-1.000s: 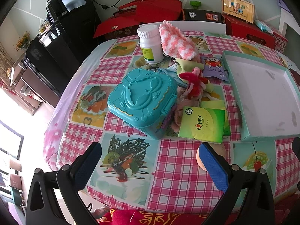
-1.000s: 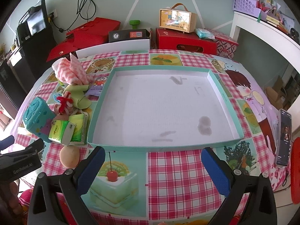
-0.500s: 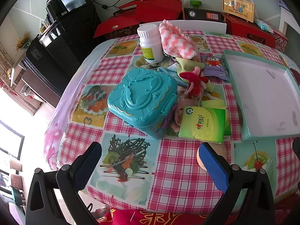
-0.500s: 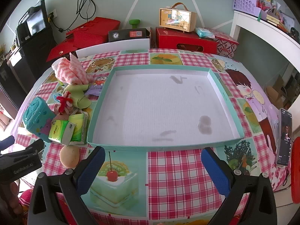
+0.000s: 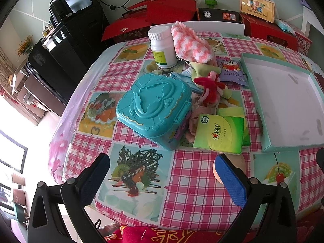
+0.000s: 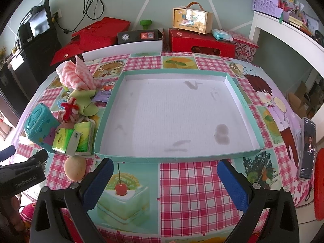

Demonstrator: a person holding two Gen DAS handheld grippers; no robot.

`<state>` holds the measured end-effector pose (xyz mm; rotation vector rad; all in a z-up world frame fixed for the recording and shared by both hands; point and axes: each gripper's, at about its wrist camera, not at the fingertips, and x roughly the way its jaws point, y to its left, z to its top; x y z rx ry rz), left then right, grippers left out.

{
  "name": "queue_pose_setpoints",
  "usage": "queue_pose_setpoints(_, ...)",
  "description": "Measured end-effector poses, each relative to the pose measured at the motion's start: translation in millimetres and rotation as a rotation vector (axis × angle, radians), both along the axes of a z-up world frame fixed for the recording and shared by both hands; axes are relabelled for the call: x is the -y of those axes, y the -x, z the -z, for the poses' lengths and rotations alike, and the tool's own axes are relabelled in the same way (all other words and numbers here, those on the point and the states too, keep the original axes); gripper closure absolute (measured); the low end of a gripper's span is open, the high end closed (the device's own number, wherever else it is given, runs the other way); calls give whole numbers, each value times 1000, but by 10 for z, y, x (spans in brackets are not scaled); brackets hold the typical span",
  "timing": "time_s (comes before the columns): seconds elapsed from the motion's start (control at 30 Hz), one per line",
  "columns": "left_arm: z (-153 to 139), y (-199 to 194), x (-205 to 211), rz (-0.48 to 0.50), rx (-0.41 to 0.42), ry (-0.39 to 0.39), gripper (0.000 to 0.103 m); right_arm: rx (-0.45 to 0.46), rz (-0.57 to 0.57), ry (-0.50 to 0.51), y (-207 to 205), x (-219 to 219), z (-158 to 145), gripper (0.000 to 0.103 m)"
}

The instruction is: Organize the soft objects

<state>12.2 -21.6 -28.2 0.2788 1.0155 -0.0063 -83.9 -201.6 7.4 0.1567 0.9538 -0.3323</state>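
A pink-and-white fluffy cloth (image 5: 191, 44) (image 6: 78, 76) tops a pile at the table's left, over a pale green soft toy (image 5: 204, 67) (image 6: 85, 101) and a red and pink fuzzy piece (image 5: 209, 86) (image 6: 69, 109). Green tissue packs (image 5: 219, 134) (image 6: 73, 138) lie in front of the pile. An empty shallow teal box lid (image 6: 129, 159) (image 5: 263, 121) lies to their right. My left gripper (image 5: 162, 172) hovers open near the table's front edge, short of the pile. My right gripper (image 6: 164, 174) hovers open just before the lid's near rim.
A teal plastic case (image 5: 154, 109) (image 6: 38, 124) and a white bottle (image 5: 163, 46) stand by the pile. A peach-coloured ball (image 6: 75, 168) (image 5: 242, 162) lies near the front edge. A phone (image 6: 307, 147) lies at the right edge. Red boxes (image 6: 202, 42) stand behind the table.
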Motion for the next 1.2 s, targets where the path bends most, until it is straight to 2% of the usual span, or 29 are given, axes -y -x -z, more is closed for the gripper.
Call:
queue_pose_setpoints(0.3,-54,29,-6,11,16,32,0,-7,2,6,0,8,16,0)
queue_pose_setpoints(0.5,-254,83,-134,20,71,143,0,29,-54,-17,-20,-58,-59,0)
queue_pose_setpoints(0.67,-159,-2,-173,9,-23,158,0,8,-188,-67,-159,-339,-12,0)
queue_pose_setpoints(0.9,-74,-112,-337,-38,-85,219,0,-55,-271,-3,-322,-652,73,0)
queue_pose_setpoints(1.07,79,-223,-515,-113,-159,255,0,-151,-380,-67,-450,-880,271,0)
queue_pose_setpoints(1.2,175,-250,-561,-112,-198,292,0,-202,-436,-99,-553,-1056,370,0)
